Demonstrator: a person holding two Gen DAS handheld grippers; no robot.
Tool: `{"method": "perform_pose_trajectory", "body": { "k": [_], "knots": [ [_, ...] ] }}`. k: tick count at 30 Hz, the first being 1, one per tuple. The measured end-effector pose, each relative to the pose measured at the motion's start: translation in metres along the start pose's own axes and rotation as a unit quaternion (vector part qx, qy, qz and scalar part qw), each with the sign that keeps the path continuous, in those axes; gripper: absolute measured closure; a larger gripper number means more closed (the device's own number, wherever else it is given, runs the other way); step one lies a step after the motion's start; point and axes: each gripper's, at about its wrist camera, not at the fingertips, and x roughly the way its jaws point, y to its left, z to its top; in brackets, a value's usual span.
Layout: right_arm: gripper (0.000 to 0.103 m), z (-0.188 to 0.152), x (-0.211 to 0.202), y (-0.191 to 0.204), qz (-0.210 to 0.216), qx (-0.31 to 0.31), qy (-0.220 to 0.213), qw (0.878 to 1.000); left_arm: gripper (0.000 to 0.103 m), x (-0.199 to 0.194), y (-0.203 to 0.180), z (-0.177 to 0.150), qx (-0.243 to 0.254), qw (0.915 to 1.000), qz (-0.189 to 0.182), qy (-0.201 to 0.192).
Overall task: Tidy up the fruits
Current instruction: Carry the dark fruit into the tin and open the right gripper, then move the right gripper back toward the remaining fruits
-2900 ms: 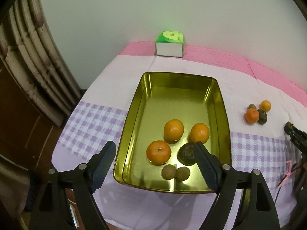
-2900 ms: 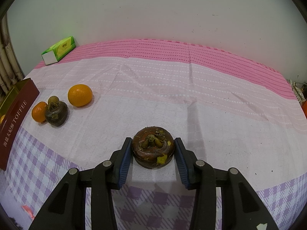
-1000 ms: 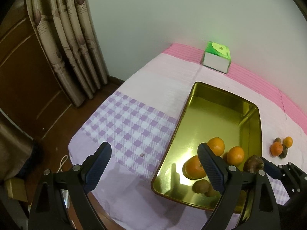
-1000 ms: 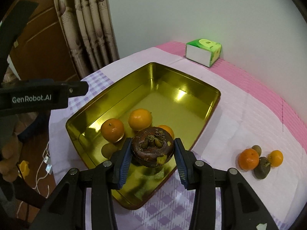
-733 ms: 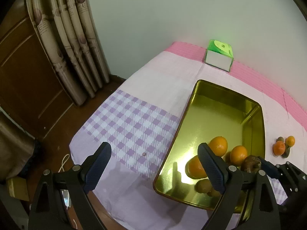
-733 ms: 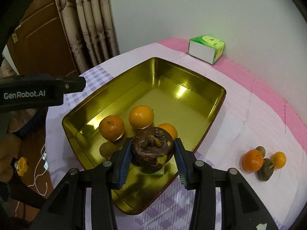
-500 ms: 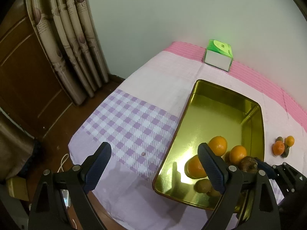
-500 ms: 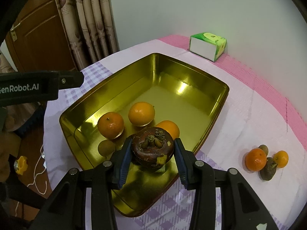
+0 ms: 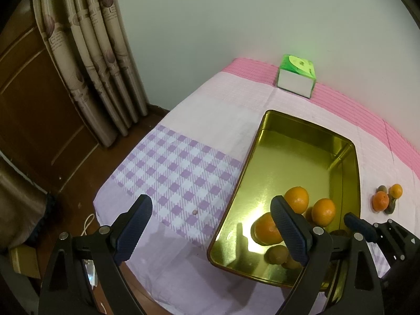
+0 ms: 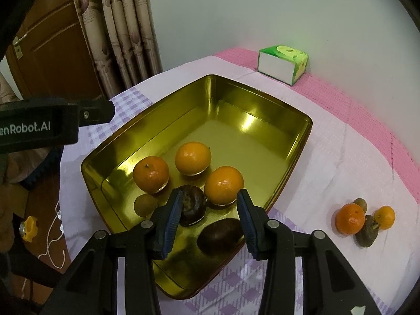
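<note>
3 oranges in tin: round orange citrus fruits (image 10: 193,158), grouped near the close end of the shallow gold metal tin (image 10: 286,157), beside a dark brown mangosteen (image 10: 193,204) and a small brown kiwi-like fruit (image 10: 144,204).
Loose dark fruit: oval dark brown fruit (image 10: 219,235) lies on the tin floor just below the right gripper (image 10: 208,216), apart from both pads, long axis running roughly left to right across the view.
Right claw: fingers spread apart, holding nothing; hangs over the tin's near corner.
Left claw: left gripper (image 9: 210,225) also spread wide and bare, off the tin's left edge above the checked cloth.
Fruit still out: small cluster on the cloth (image 10: 365,220), 2 orange fruits, 1 dark fruit, 1 small brown one, touching each other, well apart from the tin on its right side.
Key relation: cluster lies to the right of the right claw, across the tin's right wall; right claw is plainly the nearer of the 2, left claw sits on the far side of the tin.
Judgement: next pick likely falls to the right claw; tightly packed cluster may roll when 1 fruit is taken.
Surface: pink, white and purple-checked tablecloth (image 9: 183,168), soft, slightly creased.
Room: pale wall, patterned beige curtain (image 9: 99,60), brown wooden door (image 9: 34,97), green-and-white tissue box (image 9: 296,78) at the table's far edge.
</note>
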Motion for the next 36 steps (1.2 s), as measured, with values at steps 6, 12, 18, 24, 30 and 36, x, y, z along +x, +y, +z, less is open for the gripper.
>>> {"method": "perform_pose_trajectory", "body": {
  "k": [6, 12, 18, 24, 30, 36],
  "knots": [
    [0.062, 0.001, -0.008, -0.004, 0.0, 0.007, -0.01, 1.0, 0.012, 0.0, -0.002, 0.001, 0.004, 1.0, -0.001, -0.002],
    [0.062, 0.0, -0.02, -0.014, -0.005, 0.023, -0.023, 0.999, 0.012, -0.002, -0.005, 0.001, 0.013, 0.9999, 0.0, -0.005],
    [0.061, -0.005, -0.033, -0.035, -0.021, 0.044, -0.032, 0.998, 0.012, -0.003, -0.005, 0.0, 0.019, 0.9998, -0.001, -0.007],
    [0.06, -0.02, -0.049, -0.07, -0.048, 0.073, -0.038, 0.995, 0.012, -0.003, -0.006, 0.0, 0.021, 0.9998, -0.001, -0.006],
    [0.06, -0.042, -0.063, -0.118, -0.089, 0.117, -0.033, 0.989, 0.011, -0.004, -0.009, -0.001, 0.029, 0.9996, -0.003, -0.008],
    [0.06, -0.062, -0.072, -0.165, -0.126, 0.158, -0.03, 0.979, 0.011, -0.004, -0.012, -0.002, 0.035, 0.9994, -0.003, -0.007]
  ]
}}
